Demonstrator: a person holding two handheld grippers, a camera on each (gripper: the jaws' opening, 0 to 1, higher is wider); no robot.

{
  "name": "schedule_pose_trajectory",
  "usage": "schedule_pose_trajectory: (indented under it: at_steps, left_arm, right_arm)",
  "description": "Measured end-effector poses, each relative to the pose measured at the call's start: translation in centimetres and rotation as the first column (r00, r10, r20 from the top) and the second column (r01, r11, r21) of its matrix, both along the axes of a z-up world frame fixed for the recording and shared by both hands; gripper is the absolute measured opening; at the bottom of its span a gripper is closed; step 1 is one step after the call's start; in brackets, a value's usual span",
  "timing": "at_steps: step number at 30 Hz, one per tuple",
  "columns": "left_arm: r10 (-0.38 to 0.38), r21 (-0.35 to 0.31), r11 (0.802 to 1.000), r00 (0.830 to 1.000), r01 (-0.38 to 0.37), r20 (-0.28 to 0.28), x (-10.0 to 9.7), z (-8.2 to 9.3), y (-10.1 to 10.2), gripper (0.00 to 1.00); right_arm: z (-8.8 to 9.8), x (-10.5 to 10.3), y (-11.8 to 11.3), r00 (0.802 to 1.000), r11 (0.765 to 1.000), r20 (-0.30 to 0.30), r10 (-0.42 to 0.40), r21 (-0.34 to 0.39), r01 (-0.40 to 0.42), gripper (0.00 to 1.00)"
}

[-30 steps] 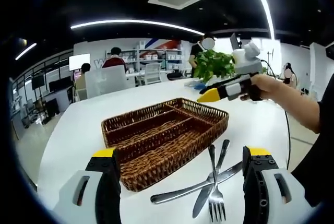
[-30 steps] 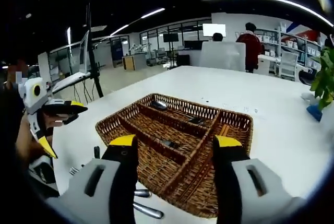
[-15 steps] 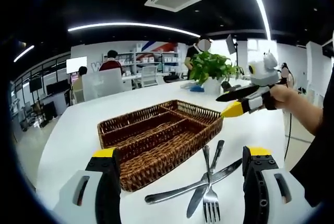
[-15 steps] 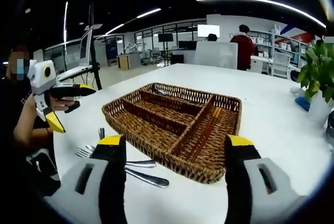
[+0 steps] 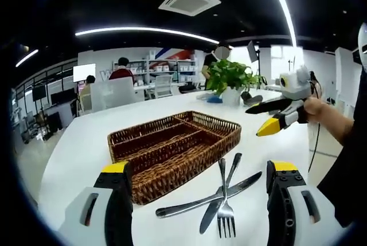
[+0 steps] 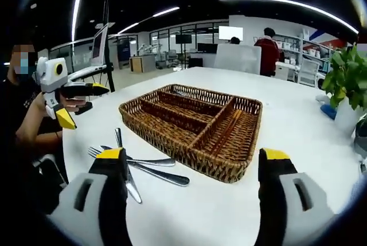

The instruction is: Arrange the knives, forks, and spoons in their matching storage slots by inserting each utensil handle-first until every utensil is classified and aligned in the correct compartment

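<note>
A brown wicker tray (image 5: 150,178) with three long compartments lies on the white table (image 5: 80,148); no utensil shows in it. A fork (image 5: 225,218), a knife (image 5: 213,216) and a third steel piece lie crossed in a pile beside the tray's near corner. My left gripper (image 5: 199,167) is open and empty, low over the table in front of tray and pile. My right gripper (image 5: 269,117) hangs open in the air right of the tray. From the right gripper view, the tray (image 6: 172,144) is ahead, the utensil pile (image 6: 137,167) is at its left, my right gripper (image 6: 193,155) is open, and my left gripper (image 6: 73,104) is open in a hand.
A potted green plant (image 5: 229,77) stands at the table's far side, also the plant (image 6: 344,82) at the right edge. The person's arm (image 5: 338,125) reaches in from the right. People, shelves and desks fill the office behind. The table edge (image 6: 71,160) runs near the pile.
My right gripper has swung from above the tray's far corner out to the right and lower. Both cameras have drawn back a little. Tray and utensils lie as before.
</note>
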State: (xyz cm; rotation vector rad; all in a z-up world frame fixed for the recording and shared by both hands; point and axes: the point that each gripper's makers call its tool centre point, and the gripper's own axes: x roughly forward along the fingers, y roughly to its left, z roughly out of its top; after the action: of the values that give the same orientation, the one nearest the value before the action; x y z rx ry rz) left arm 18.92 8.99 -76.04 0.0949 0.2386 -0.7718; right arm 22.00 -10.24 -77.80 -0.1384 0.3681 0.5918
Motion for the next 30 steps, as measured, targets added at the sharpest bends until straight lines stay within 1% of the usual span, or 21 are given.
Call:
schedule_pose_trajectory:
  at_steps: [6,13,21,27,30]
  left_arm:
    - [0.004,0.006,1.000,1.000,-0.004,-0.010,-0.8,-0.5,0.2,0.99]
    - [0.021,0.021,1.000,1.000,-0.021,-0.012,-1.5,-0.9,0.6,0.99]
    - [0.038,0.037,0.999,0.999,-0.037,-0.017,-2.3,-1.6,1.0,0.99]
    - [0.052,0.049,0.998,0.998,-0.050,-0.037,-3.2,-2.4,1.3,0.99]
    - [0.065,0.050,0.997,0.996,-0.062,-0.059,-3.6,-3.1,1.6,0.99]
  right_arm:
    - [0.2,-1.1,-0.3,1.000,1.000,0.006,0.004,-0.028,-0.004,1.00]
    - [-0.1,-1.2,-0.5,1.000,1.000,0.001,-0.003,-0.028,0.003,1.00]
    - [-0.4,-1.1,-0.2,1.000,1.000,0.006,0.005,-0.021,-0.005,1.00]
    - [-0.6,-1.1,0.4,1.000,1.000,0.004,0.019,-0.022,-0.019,0.99]
    - [-0.6,-1.1,0.6,1.000,1.000,0.006,0.023,-0.017,-0.023,0.98]
